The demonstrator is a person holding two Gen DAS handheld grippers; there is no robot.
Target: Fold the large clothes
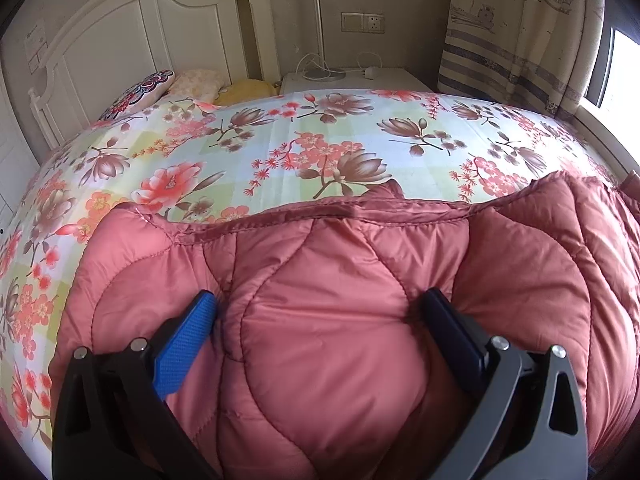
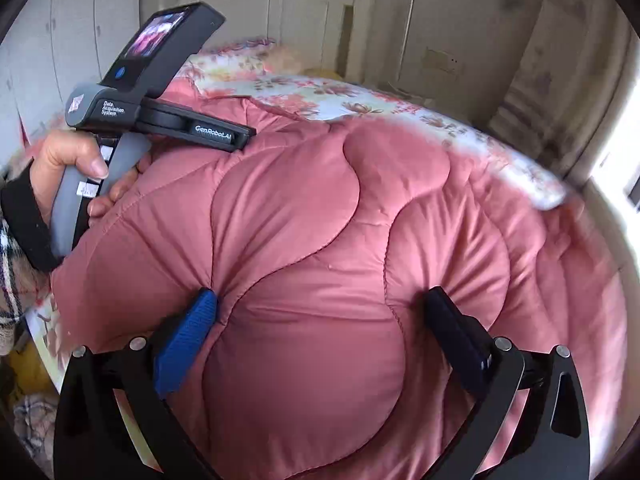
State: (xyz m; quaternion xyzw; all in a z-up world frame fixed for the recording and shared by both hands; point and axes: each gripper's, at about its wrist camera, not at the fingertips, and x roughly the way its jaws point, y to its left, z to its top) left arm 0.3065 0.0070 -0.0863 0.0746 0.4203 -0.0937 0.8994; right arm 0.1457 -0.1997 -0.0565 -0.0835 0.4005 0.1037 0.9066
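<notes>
A pink quilted padded coat (image 1: 340, 280) lies bunched on the floral bed sheet (image 1: 280, 140). My left gripper (image 1: 320, 304) is wide open, its blue finger (image 1: 188, 340) and dark finger (image 1: 452, 336) pressed into the padding on either side of a bulge. In the right wrist view the coat (image 2: 320, 220) fills the middle. My right gripper (image 2: 320, 304) is also wide open, its fingers (image 2: 188, 340) straddling a puffy fold. The left gripper's body (image 2: 160, 116), held by a hand (image 2: 68, 160), shows at the upper left over the coat.
A white headboard (image 1: 120, 28) and pillows (image 1: 140, 92) stand at the bed's far left. A white nightstand (image 1: 352, 78) with a lamp and cable sits behind the bed. A curtain (image 1: 520, 32) and window are at the right.
</notes>
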